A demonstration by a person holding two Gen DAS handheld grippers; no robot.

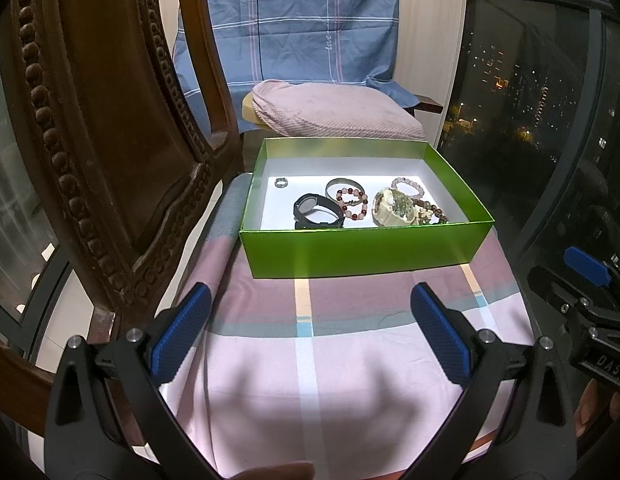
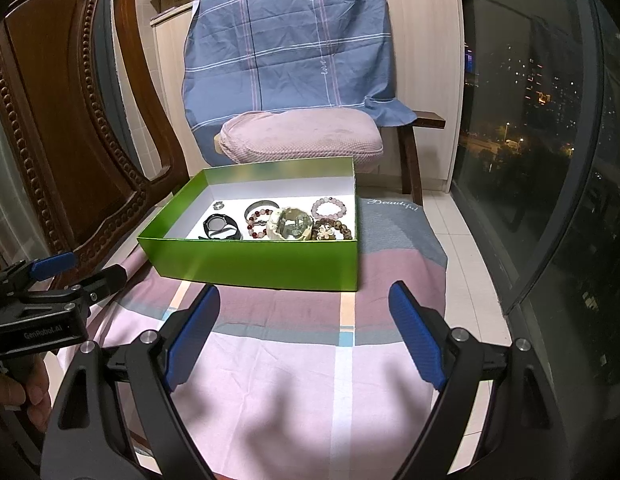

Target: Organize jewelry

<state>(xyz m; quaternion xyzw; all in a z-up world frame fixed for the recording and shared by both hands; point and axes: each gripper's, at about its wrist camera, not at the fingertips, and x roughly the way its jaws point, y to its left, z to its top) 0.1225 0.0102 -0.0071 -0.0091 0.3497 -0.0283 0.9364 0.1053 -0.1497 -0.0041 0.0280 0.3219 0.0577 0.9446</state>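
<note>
- Jewelry lies gathered on the white floor of an open green cardboard box [image 1: 361,248], which sits on a pink, mauve and grey plaid cloth [image 1: 310,360] covering a flat surface.
- A small silver ring [image 1: 281,182] rests alone near the box's far left corner, apart from the other pieces.
- A black wristwatch with a round face [image 1: 315,212] lies towards the near wall; behind it a plain silver bangle [image 1: 343,184] sits overlapped by a bracelet of pink and dark red beads [image 1: 353,202].
- A cream-coloured chunky watch [image 1: 393,206] occupies the right half, touching a brown beaded bracelet [image 2: 333,230] at the right wall, with a pale pink beaded bracelet [image 2: 329,208] just behind them.
- The left gripper [image 1: 310,332] hovers over the cloth in front of the box, its blue-padded jaws spread wide with nothing between them.
- The right gripper [image 2: 304,332] hangs likewise short of the box, jaws wide apart and empty.
- A carved dark wooden chair back [image 2: 70,128] rises to the left of the box.
- Beyond the box, a pink cushion [image 2: 302,136] sits on a wooden bench draped with a blue checked sheet [image 2: 290,48].
- A dark window [image 2: 529,120] with city lights fills the right side.
</note>
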